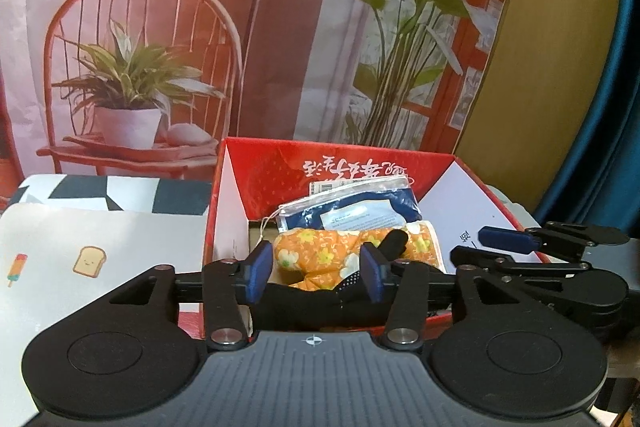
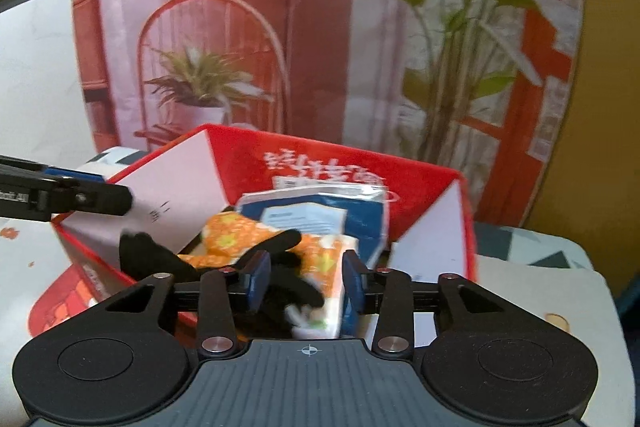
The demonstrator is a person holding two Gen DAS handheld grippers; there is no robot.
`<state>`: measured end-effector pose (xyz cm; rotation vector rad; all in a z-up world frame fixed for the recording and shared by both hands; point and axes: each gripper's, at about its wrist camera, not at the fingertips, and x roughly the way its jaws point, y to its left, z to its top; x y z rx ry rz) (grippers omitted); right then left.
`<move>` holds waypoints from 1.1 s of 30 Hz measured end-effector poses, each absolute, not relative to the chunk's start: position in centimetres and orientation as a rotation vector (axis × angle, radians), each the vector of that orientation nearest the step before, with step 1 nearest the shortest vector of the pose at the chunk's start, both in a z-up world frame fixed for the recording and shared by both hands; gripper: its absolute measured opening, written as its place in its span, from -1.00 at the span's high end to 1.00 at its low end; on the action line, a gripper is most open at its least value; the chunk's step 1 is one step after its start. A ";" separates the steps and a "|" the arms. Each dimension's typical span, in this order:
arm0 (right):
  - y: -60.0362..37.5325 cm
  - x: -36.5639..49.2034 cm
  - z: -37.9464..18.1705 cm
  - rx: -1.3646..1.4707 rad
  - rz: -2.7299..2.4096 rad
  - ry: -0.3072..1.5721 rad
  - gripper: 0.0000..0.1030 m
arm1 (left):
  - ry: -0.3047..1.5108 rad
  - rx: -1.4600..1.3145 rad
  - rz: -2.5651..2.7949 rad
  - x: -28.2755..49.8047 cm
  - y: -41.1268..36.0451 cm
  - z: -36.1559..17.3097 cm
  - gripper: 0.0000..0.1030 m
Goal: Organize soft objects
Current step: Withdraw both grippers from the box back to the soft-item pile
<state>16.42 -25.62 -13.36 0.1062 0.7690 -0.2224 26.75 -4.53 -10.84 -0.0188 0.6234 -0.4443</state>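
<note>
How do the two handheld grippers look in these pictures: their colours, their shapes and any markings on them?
Both look alike. The left gripper has a ribbed dark grey body with a small white crosshair mark, two round black discs at its sides, black linkage arms with silver pivot pins, and blue pads on its fingers. The right gripper has the same parts. No cables, hands or sleeves show.
</note>
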 end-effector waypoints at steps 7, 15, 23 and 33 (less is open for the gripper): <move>-25.2 13.9 -11.9 0.121 -0.236 0.692 0.21 | 0.573 0.028 -0.445 24.0 -3.8 -9.8 0.00; -23.4 10.0 -11.4 0.171 -0.220 0.627 0.21 | 0.583 0.008 -0.466 20.2 -1.7 -10.5 0.01; -20.5 6.2 -13.1 0.216 -0.189 0.618 0.21 | 0.660 -0.024 -0.475 16.7 0.0 -14.7 0.01; -16.1 2.7 -18.3 0.260 -0.141 0.728 0.20 | 0.749 -0.169 -0.452 14.4 2.3 -19.7 0.03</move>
